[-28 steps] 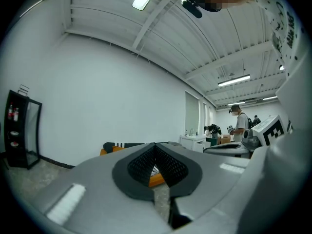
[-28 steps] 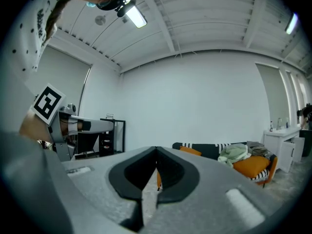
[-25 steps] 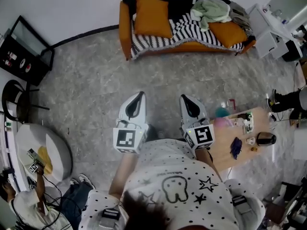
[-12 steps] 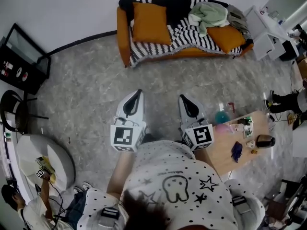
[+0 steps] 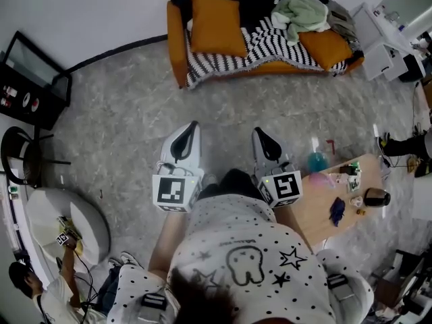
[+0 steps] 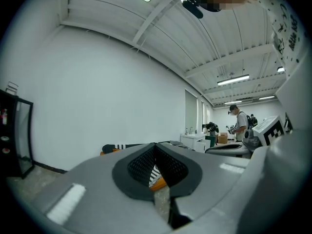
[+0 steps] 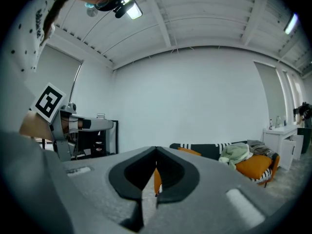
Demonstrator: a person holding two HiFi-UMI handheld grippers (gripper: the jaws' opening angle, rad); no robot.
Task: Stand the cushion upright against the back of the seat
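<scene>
An orange sofa with a black-and-white striped throw stands against the far wall. One orange cushion leans on its back at the left end. A second orange cushion lies at the right end, beside a crumpled green cloth. My left gripper and right gripper are held side by side over the grey floor, well short of the sofa. Both are shut and empty. In the right gripper view the sofa, right cushion and cloth show beyond the jaws.
A low wooden table with a bottle, cups and small items stands to my right. A black glass cabinet, a dark chair and a round white seat lie to the left. A person crouches at the bottom left. White units stand beside the sofa.
I have stepped a little toward the sofa with both grippers; the floor items at the left slide down the picture. Both jaws stay shut.
</scene>
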